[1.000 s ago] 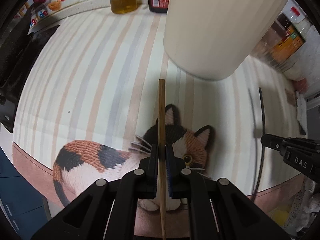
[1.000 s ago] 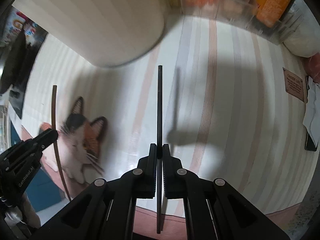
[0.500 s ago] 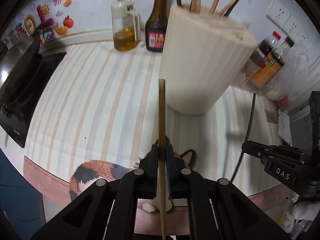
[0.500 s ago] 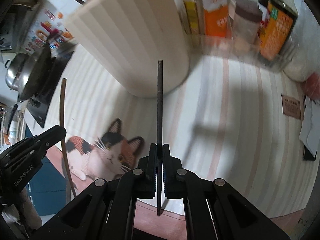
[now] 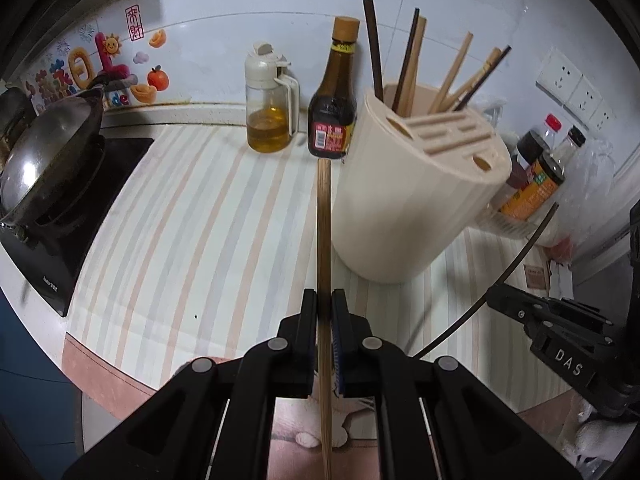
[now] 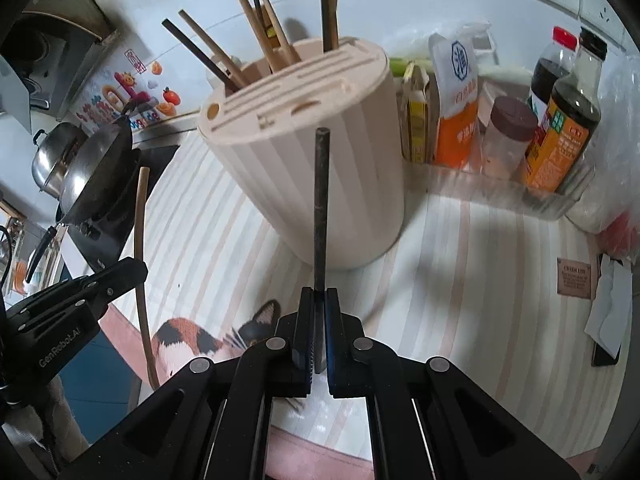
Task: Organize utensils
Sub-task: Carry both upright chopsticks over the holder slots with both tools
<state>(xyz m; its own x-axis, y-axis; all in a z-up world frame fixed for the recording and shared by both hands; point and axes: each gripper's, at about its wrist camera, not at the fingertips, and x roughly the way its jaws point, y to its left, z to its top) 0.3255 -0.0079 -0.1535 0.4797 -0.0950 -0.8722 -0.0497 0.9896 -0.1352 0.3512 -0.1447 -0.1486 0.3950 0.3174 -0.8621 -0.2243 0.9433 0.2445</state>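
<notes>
My left gripper (image 5: 324,300) is shut on a light wooden chopstick (image 5: 323,232) that points up past the gripper. My right gripper (image 6: 319,298) is shut on a dark chopstick (image 6: 321,200). Both are held in the air in front of the beige utensil holder (image 5: 404,204), which also shows in the right wrist view (image 6: 320,176) with several chopsticks (image 6: 256,32) standing in its back slot. The left gripper with its chopstick shows at the left of the right wrist view (image 6: 120,276); the right gripper shows at the right of the left wrist view (image 5: 500,300).
An oil dispenser (image 5: 270,108) and a sauce bottle (image 5: 334,96) stand behind the holder. A wok (image 5: 44,148) sits on the stove at the left. A clear tray of bottles and packets (image 6: 500,152) stands to the right. A striped mat with a cat picture (image 6: 192,340) covers the counter.
Both grippers have risen and tilted up with their chopsticks. The holder's slotted top and the back wall have come into view, and the cat picture has dropped low in both views.
</notes>
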